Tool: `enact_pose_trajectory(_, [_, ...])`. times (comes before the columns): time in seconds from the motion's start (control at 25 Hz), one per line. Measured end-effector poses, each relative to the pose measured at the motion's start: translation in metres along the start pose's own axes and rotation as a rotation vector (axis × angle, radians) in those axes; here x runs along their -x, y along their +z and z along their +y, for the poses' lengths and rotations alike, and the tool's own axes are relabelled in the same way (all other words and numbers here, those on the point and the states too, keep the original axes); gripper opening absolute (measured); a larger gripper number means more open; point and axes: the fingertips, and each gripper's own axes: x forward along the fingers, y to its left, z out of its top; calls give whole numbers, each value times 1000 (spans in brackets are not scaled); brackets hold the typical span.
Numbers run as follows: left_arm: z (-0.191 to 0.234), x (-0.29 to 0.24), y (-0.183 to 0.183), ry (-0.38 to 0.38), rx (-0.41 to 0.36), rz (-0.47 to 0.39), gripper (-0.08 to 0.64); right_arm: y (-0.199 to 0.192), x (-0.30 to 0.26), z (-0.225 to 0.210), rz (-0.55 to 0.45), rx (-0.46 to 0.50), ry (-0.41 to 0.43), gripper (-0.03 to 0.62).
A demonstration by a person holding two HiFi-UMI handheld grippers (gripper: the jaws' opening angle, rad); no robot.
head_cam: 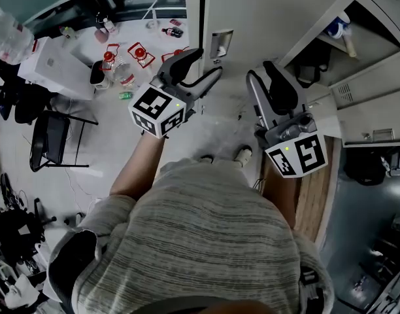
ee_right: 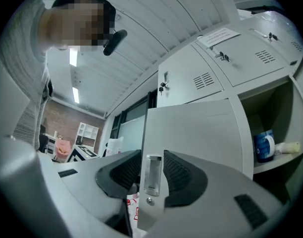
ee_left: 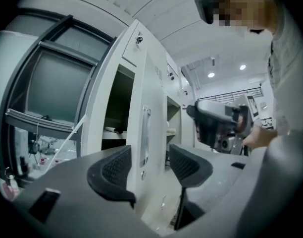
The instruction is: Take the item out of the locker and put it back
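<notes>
Lockers, one door open, both grippers up at it.
Left gripper: jaws wide apart, the door's edge standing in the gap, pads off it. Right gripper: jaws partly apart with nothing pressed between them, the door's face ahead of them. The handle lines up between both pairs of jaws. A blue container sits on the shelf of the open compartment, to the right of the right gripper and well apart from it, with a pale tube just beside it.
</notes>
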Motion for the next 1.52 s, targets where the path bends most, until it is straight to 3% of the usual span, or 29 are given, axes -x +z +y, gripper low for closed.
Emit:
enact_pose_trajectory(0.2, [-49, 17, 0, -196, 4, 37, 242, 1, 10, -7, 3, 3, -67, 137])
enact_pose_trajectory(0.56, [-129, 24, -4, -457, 2, 72, 187, 1, 47, -13, 25, 5, -149, 137])
enact_pose_trajectory(0.84, [-194, 7, -9, -592, 23, 58, 163, 16, 102, -25, 2, 1, -265, 137])
enact_pose_trajectory(1.2, [-254, -11, -23, -611, 17, 79, 163, 31, 186, -23, 4, -6, -390, 137])
enact_pose_trajectory(1.52, [-247, 17, -20, -489, 23, 85, 156, 35, 173, 13, 1, -4, -271, 137])
